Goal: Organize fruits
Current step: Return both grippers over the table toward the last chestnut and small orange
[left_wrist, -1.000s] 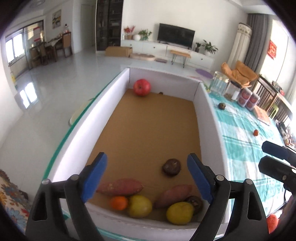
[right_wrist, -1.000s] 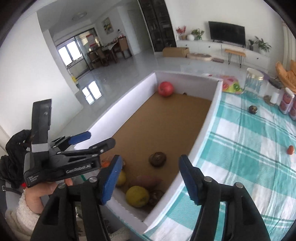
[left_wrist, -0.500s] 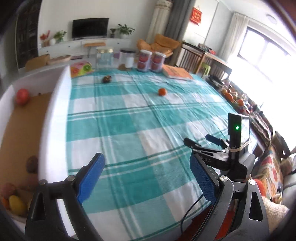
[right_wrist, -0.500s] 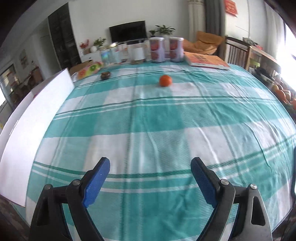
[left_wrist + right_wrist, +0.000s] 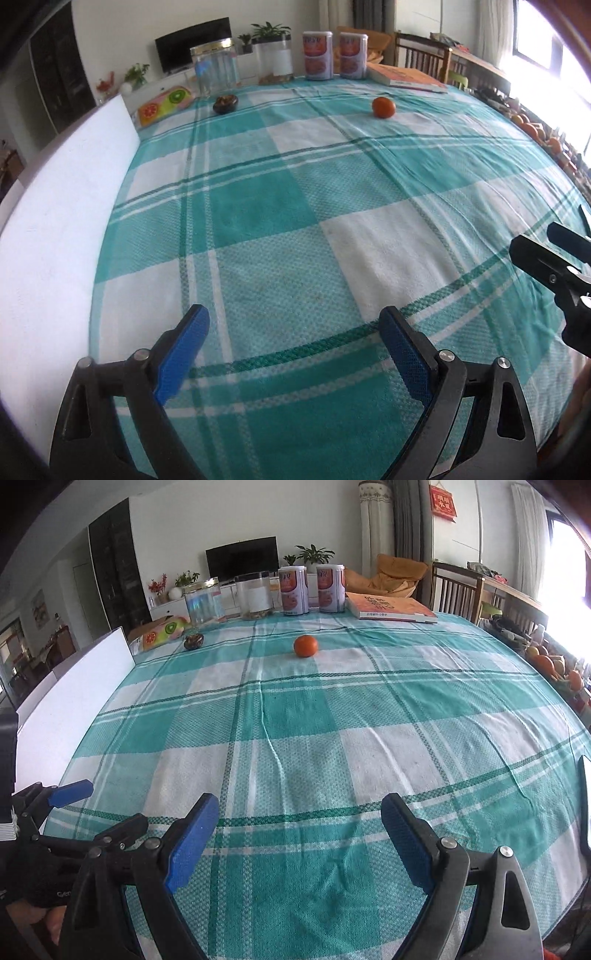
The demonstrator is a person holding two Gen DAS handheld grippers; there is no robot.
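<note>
An orange tangerine lies far across the teal checked tablecloth; it also shows in the right wrist view. A dark brown fruit lies far left of it, also in the right wrist view. The white wall of the fruit box runs along the left, its inside hidden. My left gripper is open and empty above the near cloth. My right gripper is open and empty too, far from both fruits.
Glass jars, two red-labelled cans and a book stand at the table's far edge. A fruit-printed pouch lies by the box corner. More fruit sits off the table's right side.
Both grippers have swung right from over the fruit box to face along the tablecloth. Both stay open and empty.
</note>
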